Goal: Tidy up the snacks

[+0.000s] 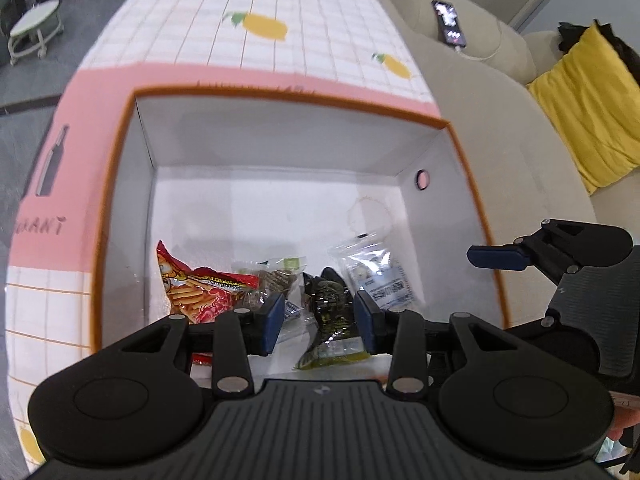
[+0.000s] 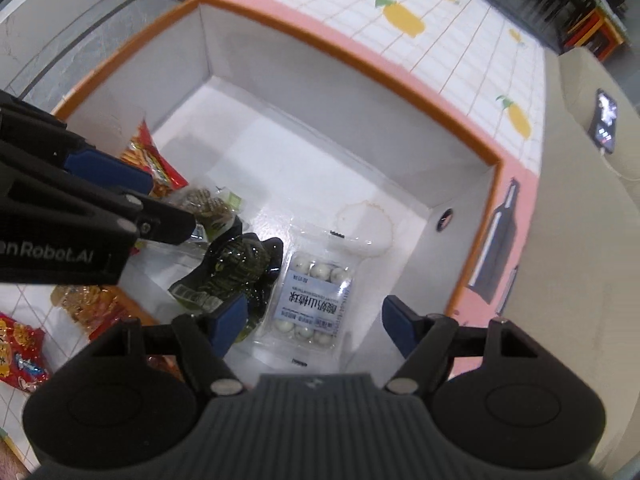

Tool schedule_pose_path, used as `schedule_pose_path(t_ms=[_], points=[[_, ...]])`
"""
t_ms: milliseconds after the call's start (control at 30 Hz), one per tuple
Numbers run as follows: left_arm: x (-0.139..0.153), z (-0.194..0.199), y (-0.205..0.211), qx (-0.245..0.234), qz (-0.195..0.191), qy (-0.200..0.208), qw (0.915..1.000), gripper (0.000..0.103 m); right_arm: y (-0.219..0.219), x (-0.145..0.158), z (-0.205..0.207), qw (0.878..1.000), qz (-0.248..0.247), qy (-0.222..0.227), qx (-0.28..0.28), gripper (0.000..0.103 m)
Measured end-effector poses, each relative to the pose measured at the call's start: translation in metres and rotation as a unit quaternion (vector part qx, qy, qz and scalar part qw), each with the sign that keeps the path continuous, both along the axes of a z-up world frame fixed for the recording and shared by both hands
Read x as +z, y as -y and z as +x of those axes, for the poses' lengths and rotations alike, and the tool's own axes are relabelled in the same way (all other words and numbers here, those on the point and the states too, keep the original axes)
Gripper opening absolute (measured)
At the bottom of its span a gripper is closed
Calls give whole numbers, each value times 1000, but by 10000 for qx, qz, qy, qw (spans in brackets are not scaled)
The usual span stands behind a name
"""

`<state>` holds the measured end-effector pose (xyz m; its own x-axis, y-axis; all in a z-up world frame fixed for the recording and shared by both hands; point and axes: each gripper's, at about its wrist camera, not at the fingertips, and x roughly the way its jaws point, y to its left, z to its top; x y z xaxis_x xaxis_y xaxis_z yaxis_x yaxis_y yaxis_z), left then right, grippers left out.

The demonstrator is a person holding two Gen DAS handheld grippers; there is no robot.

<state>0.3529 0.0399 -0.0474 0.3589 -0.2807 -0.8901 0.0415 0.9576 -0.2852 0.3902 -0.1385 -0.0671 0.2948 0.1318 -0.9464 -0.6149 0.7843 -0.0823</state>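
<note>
Snacks dropped into the box (image 1: 120, 152), both tongs released.
Left tongs (image 1: 320, 318) hover over the dark packet (image 1: 330, 300); right tongs (image 2: 314, 318) above the ball pack (image 2: 310, 300); leave the packs flat and spread out.

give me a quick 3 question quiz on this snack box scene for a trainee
1. True or false: the box holds the clear pack of white balls.
2. Which snack lies between the red bag and the clear pack? A) dark green packet B) a can
3. Fill in: both the left tool and the right tool are ____, holding nothing.

Key: 1 true; 2 A; 3 open
</note>
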Motion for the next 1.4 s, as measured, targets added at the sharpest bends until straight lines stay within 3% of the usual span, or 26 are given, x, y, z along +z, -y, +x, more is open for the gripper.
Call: schedule_pose_path(t_ms=[200, 367, 567, 867, 1000, 1133, 1200, 1400], points=[[35, -46, 6, -85, 196, 639, 9977, 45, 24, 41, -33, 9963, 630, 444, -390, 72], [54, -93, 9, -244, 143, 1037, 9942, 54, 50, 66, -79, 9835, 1235, 960, -910, 71], [53, -142, 13, -849, 469, 1357, 9860, 56, 74, 64, -143, 9662, 1476, 1518, -1473, 69], [31, -197, 2, -1689, 946, 1179, 9740, 74, 89, 24, -236, 9532, 1449, 1752, -1994, 71], [17, -218, -3, -2169, 1190, 1063, 9631, 76, 96, 3, -263, 9449, 1618, 1662, -2312, 74], [1, -237, -6, -2657, 1438, 854, 9495, 78, 100, -17, -279, 9323, 1747, 1495, -2793, 85], [-10, -246, -9, -2818, 1627, 808, 9421, 79, 99, -28, -286, 9323, 1765, 1457, -2800, 85], [-48, -251, -19, -2975, 1976, 403, 9332, 80, 91, -50, -287, 9417, 1562, 1320, -2671, 85]])
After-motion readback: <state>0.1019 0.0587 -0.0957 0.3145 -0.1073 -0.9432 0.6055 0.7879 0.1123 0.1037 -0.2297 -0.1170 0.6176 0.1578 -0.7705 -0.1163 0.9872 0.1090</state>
